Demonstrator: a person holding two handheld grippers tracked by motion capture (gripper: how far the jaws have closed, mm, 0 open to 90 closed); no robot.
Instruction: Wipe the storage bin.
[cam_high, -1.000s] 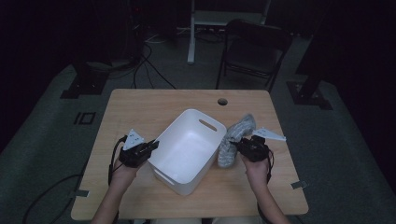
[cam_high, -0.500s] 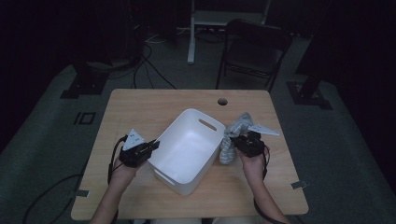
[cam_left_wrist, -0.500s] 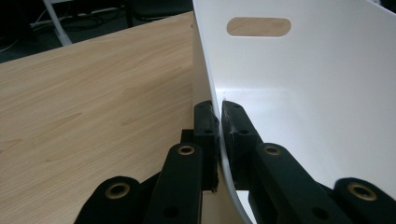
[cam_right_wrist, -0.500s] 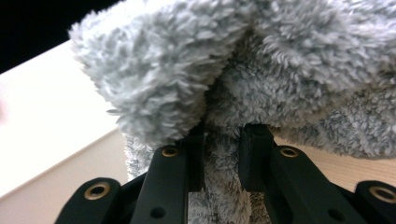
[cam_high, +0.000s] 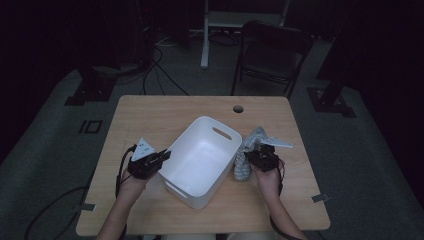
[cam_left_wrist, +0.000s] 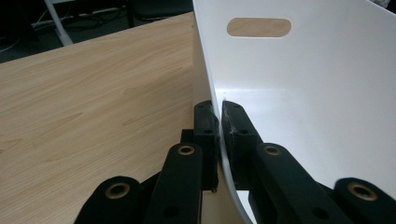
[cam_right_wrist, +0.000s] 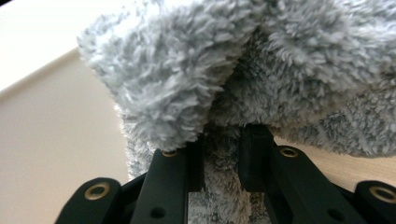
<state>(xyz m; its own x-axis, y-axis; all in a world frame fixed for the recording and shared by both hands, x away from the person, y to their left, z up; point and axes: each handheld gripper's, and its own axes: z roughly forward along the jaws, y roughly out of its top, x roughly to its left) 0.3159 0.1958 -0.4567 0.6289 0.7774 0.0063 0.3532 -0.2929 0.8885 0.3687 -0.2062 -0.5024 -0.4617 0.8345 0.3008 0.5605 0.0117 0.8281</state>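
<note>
Fingers, left gripper (cam_left_wrist: 218, 122): clamped on the rim of the white bin (cam_left_wrist: 327, 93), one inside, one outside.
Fingers, right gripper (cam_right_wrist: 223, 158): pinched on the grey fluffy cloth (cam_right_wrist: 243, 70).
Bin: stood mid-table (cam_high: 150, 112).
Cloth: lay just beside the bin's right wall.

Fluffy grey cloth (cam_right_wrist: 261, 70): cut off by the top and right edges of the right gripper view; its outline cannot be told.
White bin (cam_left_wrist: 327, 93): far wall runs past the frame.
Right tool (cam_high: 261, 156): tips hidden under the cloth in the high view.
</note>
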